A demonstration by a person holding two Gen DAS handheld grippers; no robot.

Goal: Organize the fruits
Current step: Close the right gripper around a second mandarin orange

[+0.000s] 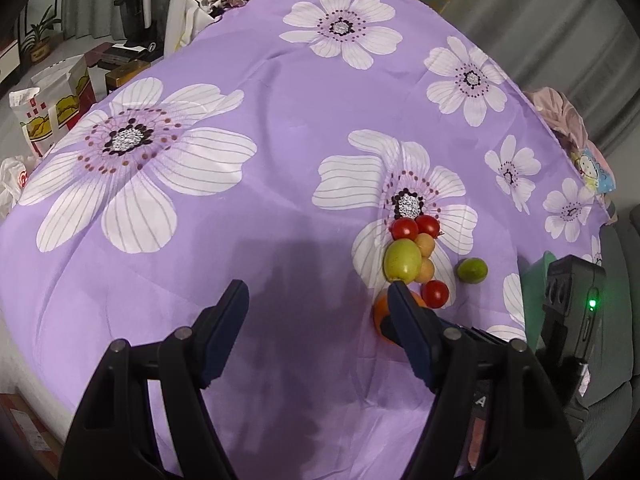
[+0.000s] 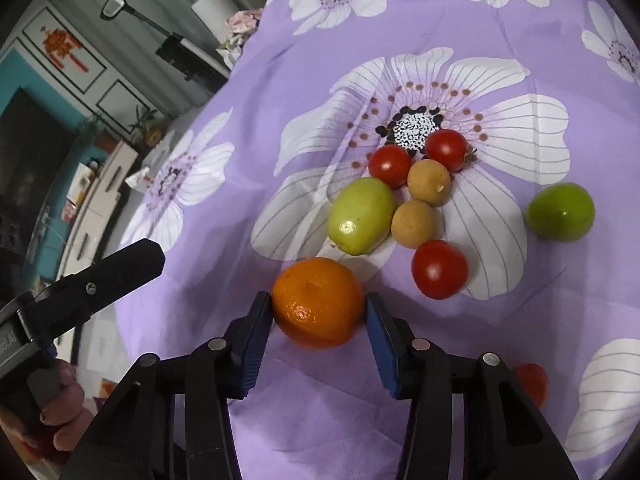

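Observation:
An orange (image 2: 318, 302) lies on the purple flowered cloth (image 2: 400, 12), and my right gripper (image 2: 319, 300) is shut on it, one blue pad against each side. Just beyond it sit a yellow-green fruit (image 2: 360, 216), two tan round fruits (image 2: 428, 182), and three red tomatoes (image 2: 439, 269) in a tight cluster. A green round fruit (image 2: 560, 212) lies apart to the right. My left gripper (image 1: 317, 286) stands open over bare cloth, left of the cluster (image 1: 412, 256). Its right finger (image 1: 404, 320) covers part of the orange (image 1: 380, 312).
Another red fruit (image 2: 532, 380) peeks out behind my right gripper's right finger. A hand (image 2: 64, 412) holds the left gripper at the lower left. Boxes and bags (image 1: 52, 104) stand past the cloth's left edge, and pink clothes (image 1: 564, 116) lie at its right edge.

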